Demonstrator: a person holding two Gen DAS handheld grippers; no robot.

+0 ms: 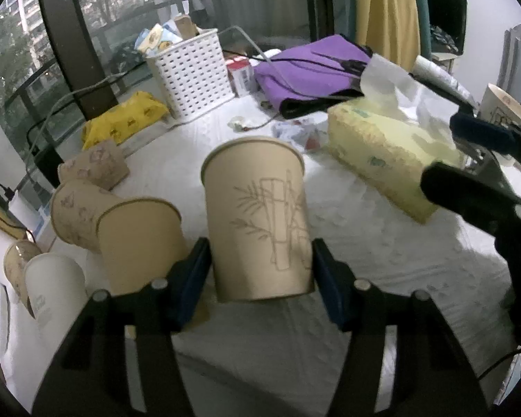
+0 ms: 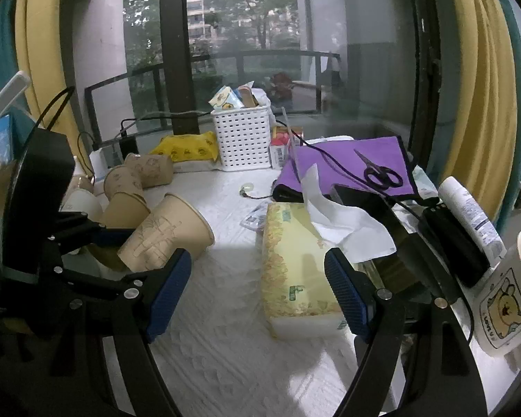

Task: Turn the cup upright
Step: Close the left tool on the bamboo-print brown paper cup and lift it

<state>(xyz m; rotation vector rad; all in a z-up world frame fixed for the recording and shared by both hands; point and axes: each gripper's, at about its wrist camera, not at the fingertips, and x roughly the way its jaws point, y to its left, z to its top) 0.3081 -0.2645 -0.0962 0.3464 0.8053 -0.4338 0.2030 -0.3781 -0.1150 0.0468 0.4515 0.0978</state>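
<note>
A tan paper cup with a bamboo drawing [image 1: 260, 222] sits between the blue pads of my left gripper [image 1: 260, 278], mouth up, leaning slightly back. The left jaws are closed on its lower part. In the right wrist view the same cup [image 2: 166, 232] looks tilted, mouth toward the upper right, held by the left gripper's black frame above the white tablecloth [image 2: 225, 330]. My right gripper [image 2: 257, 292] is open and empty, in front of a yellow tissue box [image 2: 295, 271].
Several other paper cups [image 1: 87, 215] lie or stand at the left. A white basket [image 1: 194, 73], yellow packet [image 1: 125, 118], purple cloth [image 1: 309, 69] and scissors [image 2: 382, 173] are at the back. A Pooh mug [image 2: 507, 299] and spray can [image 2: 469, 215] stand right.
</note>
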